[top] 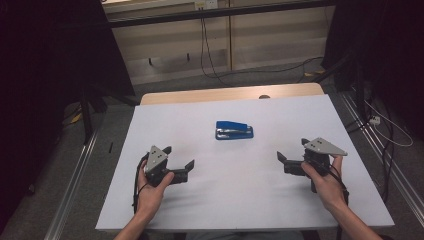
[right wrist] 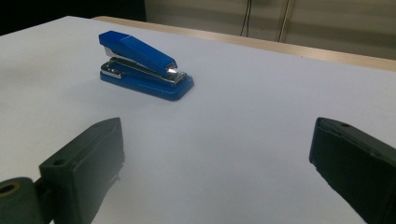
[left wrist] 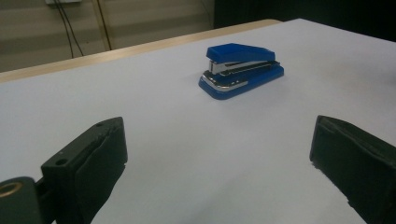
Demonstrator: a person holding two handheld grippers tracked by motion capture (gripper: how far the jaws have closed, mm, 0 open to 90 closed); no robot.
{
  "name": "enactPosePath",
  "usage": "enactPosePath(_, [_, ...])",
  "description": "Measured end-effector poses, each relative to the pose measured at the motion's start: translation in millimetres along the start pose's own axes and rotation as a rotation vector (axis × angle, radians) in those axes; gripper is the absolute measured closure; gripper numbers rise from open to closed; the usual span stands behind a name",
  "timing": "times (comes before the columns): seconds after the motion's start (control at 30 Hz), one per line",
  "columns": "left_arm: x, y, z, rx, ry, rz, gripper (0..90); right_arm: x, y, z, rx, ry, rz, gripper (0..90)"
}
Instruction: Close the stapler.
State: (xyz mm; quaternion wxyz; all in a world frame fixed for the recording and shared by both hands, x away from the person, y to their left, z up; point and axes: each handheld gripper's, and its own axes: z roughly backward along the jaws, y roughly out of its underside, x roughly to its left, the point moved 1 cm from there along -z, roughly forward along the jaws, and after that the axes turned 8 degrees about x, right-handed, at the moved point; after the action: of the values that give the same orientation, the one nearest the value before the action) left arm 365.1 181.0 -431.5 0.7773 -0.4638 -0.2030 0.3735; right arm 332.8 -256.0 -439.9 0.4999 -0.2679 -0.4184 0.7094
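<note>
While stapler [top: 234, 130] lies untouched mid-tabletop [top: 240, 200] | left tongs [top: 178, 161] agape, empty | right tongs [top: 291, 153] agape, empty | nothing begun, all left

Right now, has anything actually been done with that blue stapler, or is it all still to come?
Nothing looks done yet. The blue stapler sits closed and untouched mid-table on the white sheet. In hand: nothing; the left gripper and right gripper are both open and empty, each well short of it. Reaching and grasping are left.
</note>
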Motion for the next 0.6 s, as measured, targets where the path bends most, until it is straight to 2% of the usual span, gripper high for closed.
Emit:
enactPosePath(0.1, [3.8,4.1,7.1,-0.002,-0.008,0.012,4.1,-0.7,2.7,5.1,-0.003,0.009,-0.007,2.6])
enactPosePath(0.27, [5.1,9.2,16.0,-0.002,-0.017,0.007,4.1,-2.6,7.2,18.0,-0.021,0.016,-0.015,2.2])
enactPosePath(0.33, [4.5,11.3,19.3,-0.011,-0.022,0.021,4.1,-4.6,9.3,23.8,-0.029,0.023,-0.023,2.1])
enactPosePath(0.4, [3.2,11.6,20.2,-0.003,-0.033,0.019,4.1,-6.2,11.2,28.6,-0.038,0.026,-0.026,1.8])
enactPosePath(0.6, [-1.3,12.2,26.5,-0.019,-0.049,0.015,4.1,-8.3,17.0,40.3,-0.044,0.055,-0.035,1.8])
